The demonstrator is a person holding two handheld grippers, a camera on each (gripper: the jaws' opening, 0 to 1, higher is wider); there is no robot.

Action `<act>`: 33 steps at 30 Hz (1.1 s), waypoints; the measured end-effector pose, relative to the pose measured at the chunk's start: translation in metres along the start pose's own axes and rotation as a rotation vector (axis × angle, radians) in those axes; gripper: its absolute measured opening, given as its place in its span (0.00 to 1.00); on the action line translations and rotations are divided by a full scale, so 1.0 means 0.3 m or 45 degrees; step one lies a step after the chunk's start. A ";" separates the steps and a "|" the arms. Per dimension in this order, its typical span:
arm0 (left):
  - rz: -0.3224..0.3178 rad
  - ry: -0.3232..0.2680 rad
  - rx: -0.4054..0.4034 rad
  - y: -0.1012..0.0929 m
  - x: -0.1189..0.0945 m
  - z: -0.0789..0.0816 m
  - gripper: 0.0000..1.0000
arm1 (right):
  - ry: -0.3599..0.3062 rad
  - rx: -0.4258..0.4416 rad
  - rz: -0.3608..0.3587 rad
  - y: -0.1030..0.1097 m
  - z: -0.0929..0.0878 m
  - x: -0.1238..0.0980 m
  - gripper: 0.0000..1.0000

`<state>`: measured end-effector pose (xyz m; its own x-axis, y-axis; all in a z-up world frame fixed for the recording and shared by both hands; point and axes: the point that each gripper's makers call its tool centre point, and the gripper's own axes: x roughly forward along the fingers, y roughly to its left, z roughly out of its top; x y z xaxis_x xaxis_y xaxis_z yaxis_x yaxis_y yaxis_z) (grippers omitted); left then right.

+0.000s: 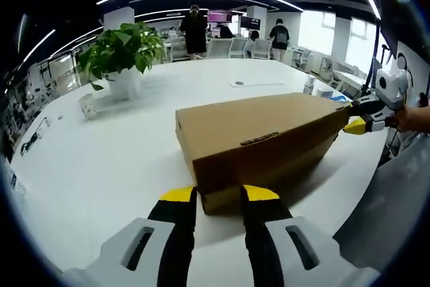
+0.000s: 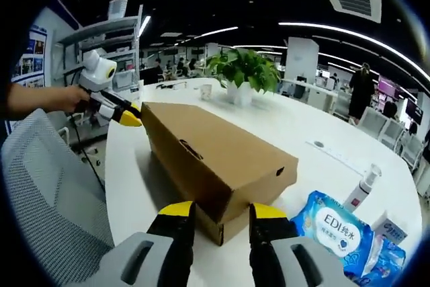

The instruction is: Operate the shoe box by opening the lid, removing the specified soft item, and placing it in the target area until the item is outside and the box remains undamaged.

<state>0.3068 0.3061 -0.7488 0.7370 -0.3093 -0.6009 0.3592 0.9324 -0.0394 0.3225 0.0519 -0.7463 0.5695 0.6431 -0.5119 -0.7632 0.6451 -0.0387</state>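
Two grippers address one closed cardboard shoe box (image 1: 259, 146) lying on a white table (image 1: 101, 159). Left gripper (image 1: 219, 196): its yellow-tipped jaws stand apart at a narrow gap, flanking the near end of the box at 6 o'clock in the left gripper view, holding nothing. Right gripper (image 2: 220, 212): same posture at the opposite end of the box, jaws parted, tips against or just short of the box corner; contact cannot be confirmed.

In the left gripper view the right gripper shows at 3 o'clock, its tips at the far end of the lid, a hand (image 1: 411, 117) behind it. In the right gripper view the left gripper shows at 10 o'clock, at the far corner of the lid.

Box lid: down, with a slot cut in its side flap (image 2: 191, 149).

Other items: a potted plant (image 1: 124, 55) at 11 o'clock beyond the box; a blue wet-wipe pack (image 2: 336, 230) and a pump bottle (image 2: 361, 189) at 4 o'clock in the right gripper view; a grey mesh chair (image 2: 47, 199) at 8 o'clock. People stand beyond the table's far end.
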 end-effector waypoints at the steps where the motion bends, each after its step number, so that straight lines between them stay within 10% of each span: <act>1: 0.001 0.007 0.007 0.000 0.003 -0.005 0.27 | 0.002 0.000 0.001 -0.001 -0.004 0.003 0.29; 33: 0.008 0.018 -0.022 0.032 -0.003 -0.044 0.31 | 0.058 -0.020 0.011 0.010 -0.030 0.003 0.34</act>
<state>0.3020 0.3178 -0.7591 0.7310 -0.3006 -0.6126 0.3442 0.9376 -0.0494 0.3181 0.0508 -0.7546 0.5484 0.6289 -0.5511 -0.7731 0.6325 -0.0475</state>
